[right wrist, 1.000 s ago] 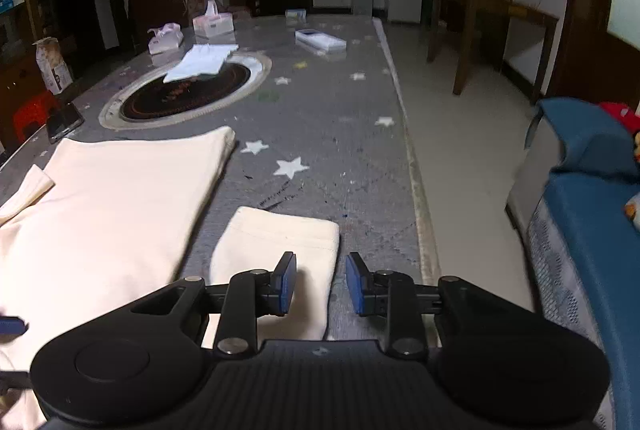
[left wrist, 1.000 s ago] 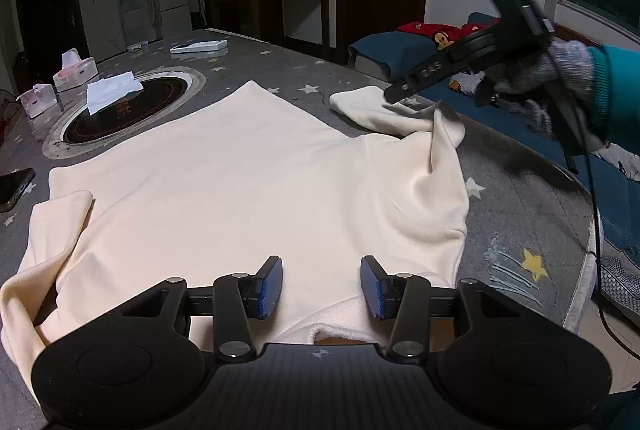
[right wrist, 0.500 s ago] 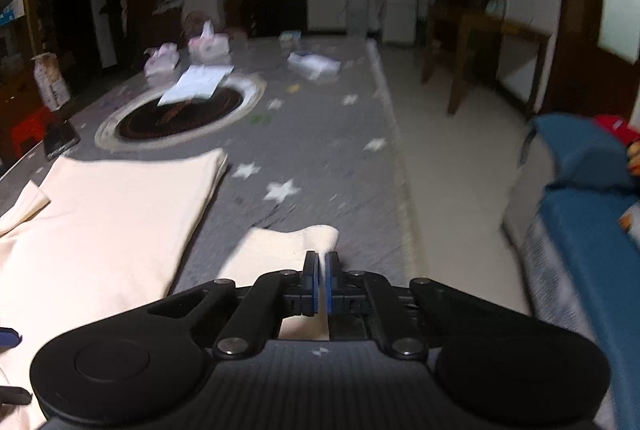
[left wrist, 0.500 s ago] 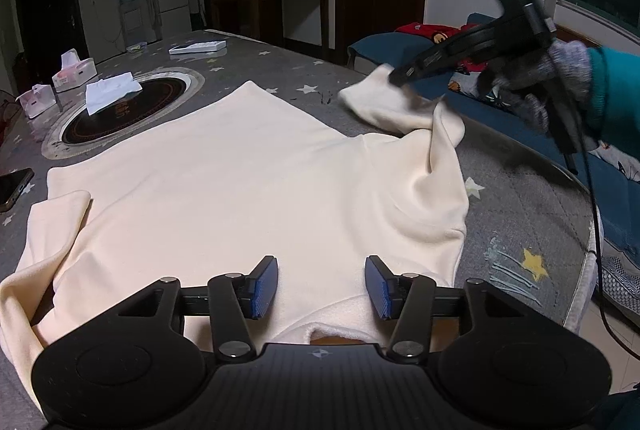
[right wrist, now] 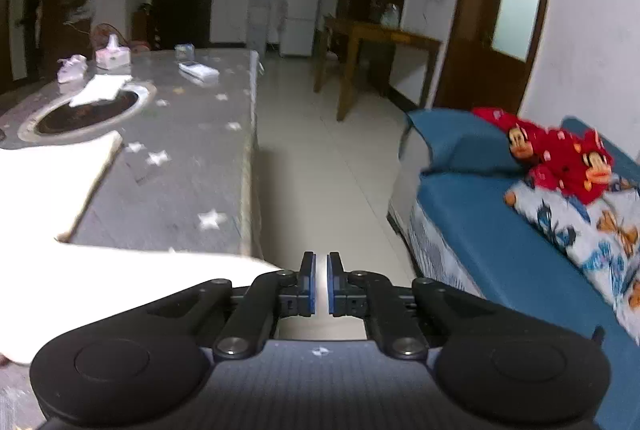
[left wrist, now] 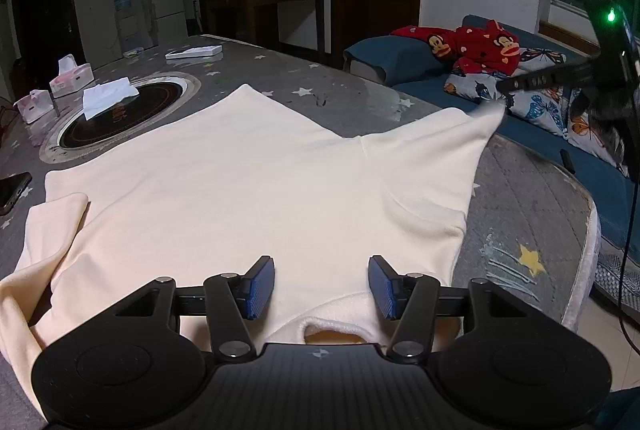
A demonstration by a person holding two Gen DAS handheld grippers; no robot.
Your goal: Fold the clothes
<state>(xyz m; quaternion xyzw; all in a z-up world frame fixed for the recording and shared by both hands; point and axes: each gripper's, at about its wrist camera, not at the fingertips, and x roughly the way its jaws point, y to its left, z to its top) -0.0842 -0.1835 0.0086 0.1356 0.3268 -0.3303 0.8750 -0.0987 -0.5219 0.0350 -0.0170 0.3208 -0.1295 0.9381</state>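
Our left gripper (left wrist: 321,287): low and level, blue pads (left wrist: 259,287) wide apart, nothing between them, jaws spread.

Our right gripper (right wrist: 320,284): held out to far right in left wrist view, raised, fingers pointing left. Own view shows blue pads (right wrist: 309,284) nearly together with narrow slit between; whether anything is pinched there, own view does not show. Left wrist view puts its tip (left wrist: 505,86) touching pale cloth corner. Gloved hand behind it, blurred.
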